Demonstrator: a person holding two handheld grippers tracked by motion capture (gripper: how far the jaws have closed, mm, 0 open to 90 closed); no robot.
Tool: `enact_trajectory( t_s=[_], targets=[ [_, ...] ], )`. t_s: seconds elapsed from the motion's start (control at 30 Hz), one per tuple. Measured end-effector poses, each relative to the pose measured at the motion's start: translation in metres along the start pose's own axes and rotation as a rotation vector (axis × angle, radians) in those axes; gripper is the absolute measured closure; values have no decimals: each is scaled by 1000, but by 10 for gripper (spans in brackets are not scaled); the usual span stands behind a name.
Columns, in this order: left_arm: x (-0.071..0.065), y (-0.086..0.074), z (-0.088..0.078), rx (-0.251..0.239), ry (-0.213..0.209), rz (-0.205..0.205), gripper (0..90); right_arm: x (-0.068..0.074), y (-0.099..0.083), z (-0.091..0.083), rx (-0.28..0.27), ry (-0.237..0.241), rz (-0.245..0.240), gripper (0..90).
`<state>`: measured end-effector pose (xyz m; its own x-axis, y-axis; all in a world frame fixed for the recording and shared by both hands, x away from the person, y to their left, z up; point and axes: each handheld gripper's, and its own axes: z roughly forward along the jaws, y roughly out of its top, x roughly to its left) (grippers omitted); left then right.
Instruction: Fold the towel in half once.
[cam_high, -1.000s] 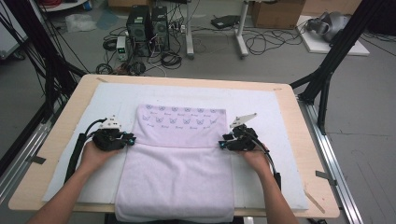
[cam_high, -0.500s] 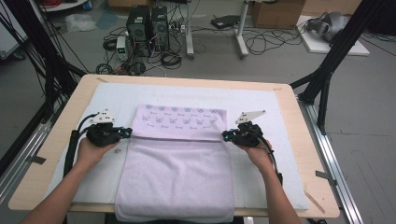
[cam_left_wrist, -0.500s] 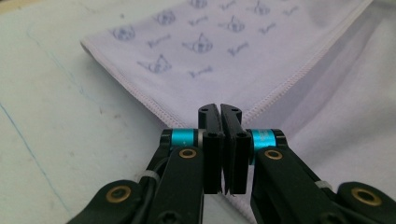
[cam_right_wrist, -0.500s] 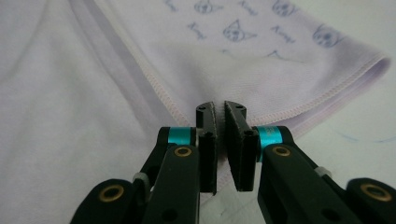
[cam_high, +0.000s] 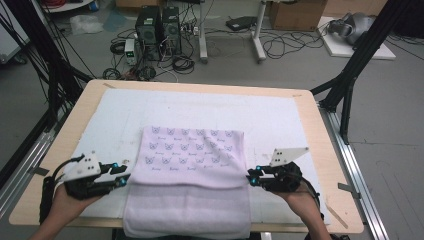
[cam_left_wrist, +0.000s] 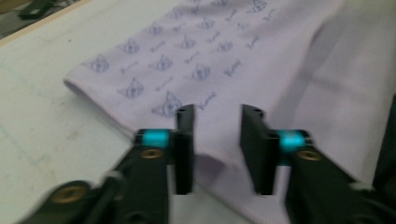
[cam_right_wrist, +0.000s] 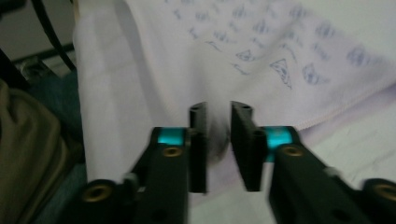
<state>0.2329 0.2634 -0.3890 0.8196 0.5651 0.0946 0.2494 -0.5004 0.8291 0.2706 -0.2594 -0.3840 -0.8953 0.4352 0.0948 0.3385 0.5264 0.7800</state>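
Lilac terry cloth: one towel (cam_high: 190, 185) lies folded near the front edge of my desk (cam_high: 320, 135), on the white mat (cam_high: 260, 115) that covers most of the top. Its upper layer, printed with small cat faces, is folded toward me over the plain lower layer, whose near end reaches the desk's front edge. I hold two tools. My left tool (cam_high: 119, 176) sits just beside the towel's left edge; its jaws have just been opening and stand apart with nothing clamped, the cloth lying beyond and below them in the left gripper view (cam_left_wrist: 212, 135). My right tool (cam_high: 254, 177) is at the towel's right edge; its jaws have also just been opening, a narrow gap between them, released, with the towel behind them (cam_right_wrist: 217, 140).
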Motion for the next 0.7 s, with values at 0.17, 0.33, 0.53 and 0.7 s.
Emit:
enact_trajectory(
  t_s=[0.17,0.33,0.53,0.7],
  targets=[
    [8,-13,18,48,-10,-29,587,2,-11,19,16,-20,-5,622],
    [17,-15,42,69,-62,-55,617,-7,-18,46,-10,-10,-23,551],
    [12,-15,69,144,-136,-31,625,-13,-20,64,90,-17,-48,582],
    [9,-19,71,122,-120,-36,677,-16,-23,65,74,-2,-27,754]
  ],
)
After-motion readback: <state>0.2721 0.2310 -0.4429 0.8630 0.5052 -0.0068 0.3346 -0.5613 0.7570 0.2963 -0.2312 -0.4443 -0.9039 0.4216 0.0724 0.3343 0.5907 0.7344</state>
